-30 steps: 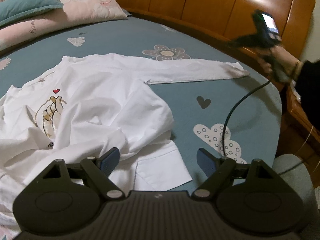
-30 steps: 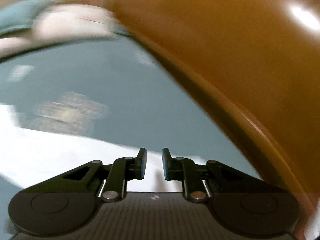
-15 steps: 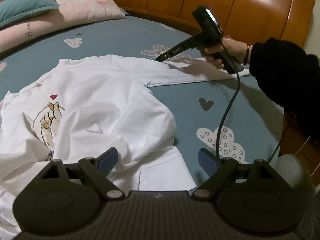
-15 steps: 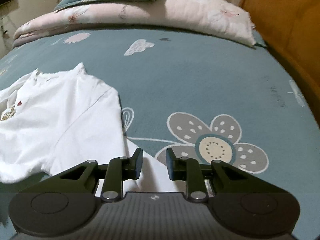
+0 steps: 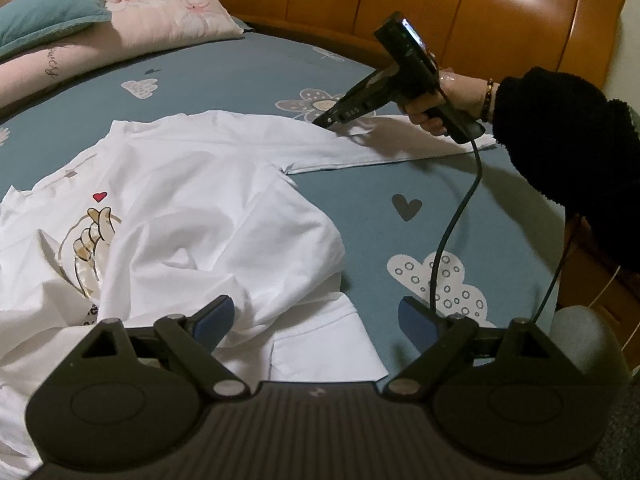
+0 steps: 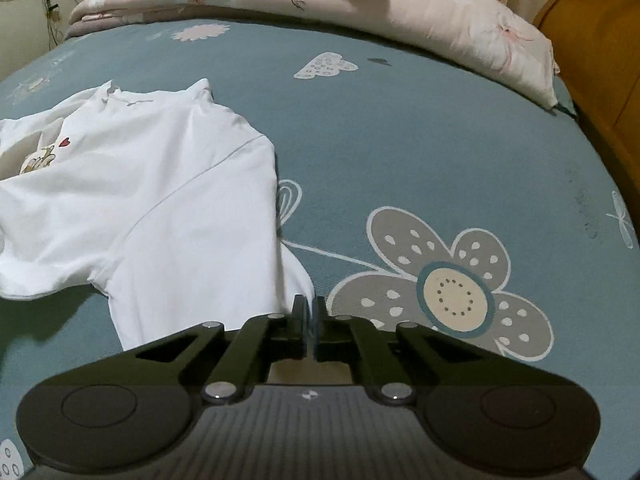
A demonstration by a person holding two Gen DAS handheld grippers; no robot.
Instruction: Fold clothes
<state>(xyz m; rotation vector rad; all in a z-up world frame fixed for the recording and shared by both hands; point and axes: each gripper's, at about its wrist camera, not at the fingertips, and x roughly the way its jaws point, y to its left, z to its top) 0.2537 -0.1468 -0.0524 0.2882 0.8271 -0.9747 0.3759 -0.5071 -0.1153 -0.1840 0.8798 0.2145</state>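
1. The right gripper has just been closing; its fingers now meet on the far edge of the sleeve, where a small ridge of white cloth rises between them; how much fabric is caught is hard to tell from either view.
2. The left gripper stands wide, fingers parted above the crumpled lower hem of the shirt, holding nothing.
3. The shirt lies print-up on the bed; one sleeve stretches flat toward the headboard; the body is rumpled nearer the left gripper.
4. The step in hand looks like folding that sleeve across the body; to do it well, check both layers are pinched, lift only enough to clear the bed, carry the sleeve over in one arc and lay it straight along the chest; the left gripper could pin the shoulder seam so the body does not drag.
5. A cable trails from the right gripper across the bed; keep it off the cloth.
6. No containers are in view; pillows lie well apart from the shirt.
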